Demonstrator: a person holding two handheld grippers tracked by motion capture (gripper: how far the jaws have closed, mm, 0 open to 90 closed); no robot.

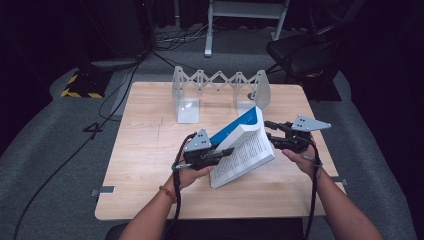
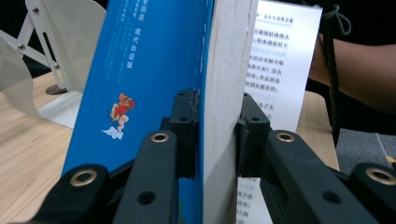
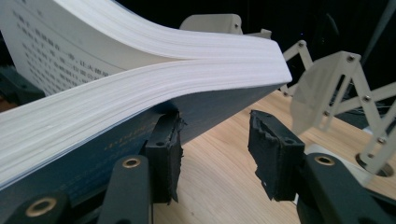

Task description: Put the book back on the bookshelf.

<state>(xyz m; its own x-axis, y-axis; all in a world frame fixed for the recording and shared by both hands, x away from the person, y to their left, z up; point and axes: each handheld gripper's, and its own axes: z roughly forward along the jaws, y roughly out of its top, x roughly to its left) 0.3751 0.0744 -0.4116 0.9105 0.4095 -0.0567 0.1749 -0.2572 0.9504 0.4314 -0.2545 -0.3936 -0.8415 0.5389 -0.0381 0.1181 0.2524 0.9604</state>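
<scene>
A thick book (image 1: 245, 150) with a blue cover (image 2: 154, 70) is held tilted above the wooden table (image 1: 145, 150), partly fanned open with printed pages showing. My left gripper (image 1: 225, 151) is shut on the book, one pad on the blue cover and the other on an inner page, clamping a block of pages (image 2: 224, 70). My right gripper (image 1: 270, 133) is at the book's far right edge with its jaws open. In the right gripper view the book (image 3: 140, 88) lies against the outer side of one pad (image 3: 163, 149), and only bare table shows between the jaws.
A white expanding bookend rack (image 1: 220, 85) stands at the table's far edge, behind the book. A black chair (image 1: 305, 55) and a white frame stand on the grey floor beyond. Cables (image 1: 115, 95) trail off the table's left side.
</scene>
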